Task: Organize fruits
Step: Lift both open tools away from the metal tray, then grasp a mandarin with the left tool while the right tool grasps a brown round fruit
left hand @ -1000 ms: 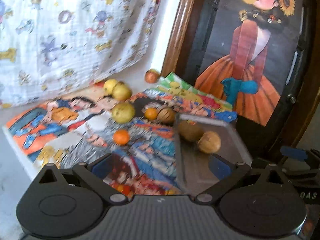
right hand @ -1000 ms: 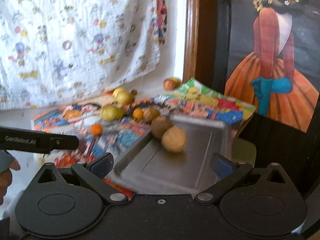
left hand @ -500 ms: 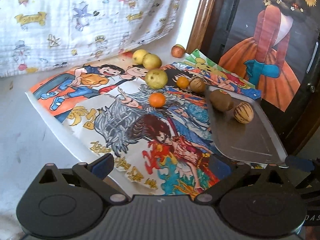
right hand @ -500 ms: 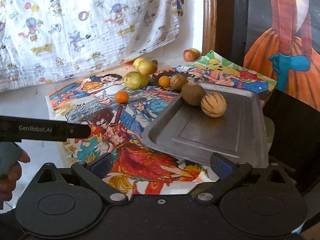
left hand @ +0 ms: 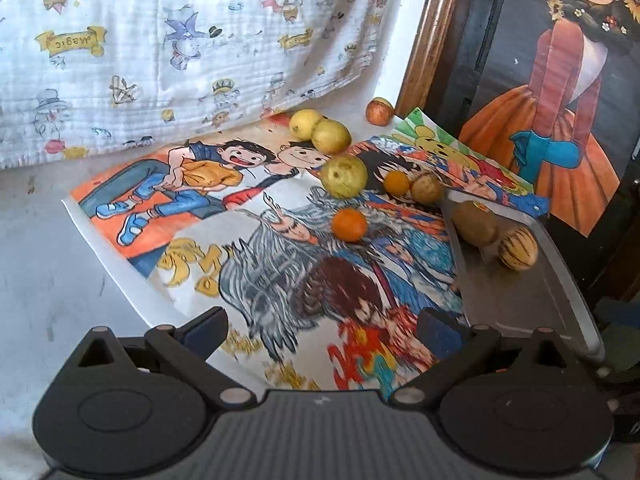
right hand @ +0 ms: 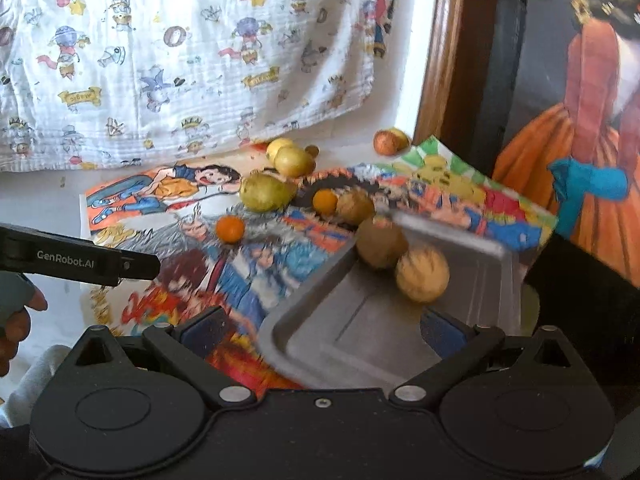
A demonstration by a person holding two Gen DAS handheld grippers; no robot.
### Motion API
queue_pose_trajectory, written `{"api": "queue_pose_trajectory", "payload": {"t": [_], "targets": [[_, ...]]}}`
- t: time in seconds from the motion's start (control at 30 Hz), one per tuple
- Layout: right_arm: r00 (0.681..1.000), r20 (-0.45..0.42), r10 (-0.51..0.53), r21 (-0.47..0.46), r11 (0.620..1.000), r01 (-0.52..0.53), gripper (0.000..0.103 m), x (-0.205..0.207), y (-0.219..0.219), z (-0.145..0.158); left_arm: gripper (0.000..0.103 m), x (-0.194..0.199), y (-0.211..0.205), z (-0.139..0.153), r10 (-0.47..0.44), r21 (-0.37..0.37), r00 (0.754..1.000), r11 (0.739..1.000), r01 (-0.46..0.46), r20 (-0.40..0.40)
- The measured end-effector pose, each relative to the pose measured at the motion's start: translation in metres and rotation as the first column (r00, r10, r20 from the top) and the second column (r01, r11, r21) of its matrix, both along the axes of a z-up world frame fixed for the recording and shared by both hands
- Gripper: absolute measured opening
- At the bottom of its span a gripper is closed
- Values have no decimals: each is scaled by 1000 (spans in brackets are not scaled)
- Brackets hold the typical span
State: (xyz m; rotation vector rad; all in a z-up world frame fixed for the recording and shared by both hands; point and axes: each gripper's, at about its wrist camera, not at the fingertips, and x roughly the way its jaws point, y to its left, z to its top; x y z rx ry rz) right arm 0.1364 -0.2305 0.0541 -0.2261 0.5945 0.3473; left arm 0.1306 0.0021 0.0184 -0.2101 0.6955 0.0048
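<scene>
Grey metal marks the goal: a tray (left hand: 516,300) at the right of the left wrist view already holds a brown kiwi (left hand: 474,222) and a striped melon-like fruit (left hand: 519,247), touching each other. Going left to right over the cartoon poster (left hand: 200,184) on the desk, the loose fruit are two yellow lemons (left hand: 320,130) at the top, a green-yellow pear (left hand: 344,176), a small orange (left hand: 349,224), a second orange (left hand: 397,182) and a brown fruit (left hand: 427,188) just beside the tray's corner, with a reddish fruit (left hand: 380,111) near the wooden frame. The left gripper (left hand: 322,326) is spread wide and empty; the right gripper (right hand: 322,326), above the tray's near corner, is likewise released. Sorting looks partly done; next likely calls for reaching forward and closing gently on the nearest orange, which may roll.
</scene>
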Motion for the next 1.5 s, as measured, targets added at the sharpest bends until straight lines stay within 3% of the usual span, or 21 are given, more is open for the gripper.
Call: {"api": "queue_pose_trajectory", "payload": {"t": [0.43,0.63,0.87,1.2,1.43,1.5], "targets": [[971,65,230,-64,972,-226,102,94,15,39,103,54,1,9,-32,49,997,998,29,65],[960,-42,277,-37,960,-279,102,170,24,29,103,78,0,-1,-64,28,996,998,62,56],[936,-163,313,-112,936,-333,100,233,38,-7,102,104,-3,-13,-72,-13,996,997,73,56],[911,-274,309,-127,927,-353,87,279,46,-46,83,126,-12,-32,-64,-47,998,997,66,25],[905,-287,314,-132,923,-362,84,280,52,-55,65,128,-18,-33,-59,-26,998,998,60,38],[909,-277,311,-136,924,-357,79,279,52,-55,61,129,-19,-33,-58,-21,998,998,59,39]]}}
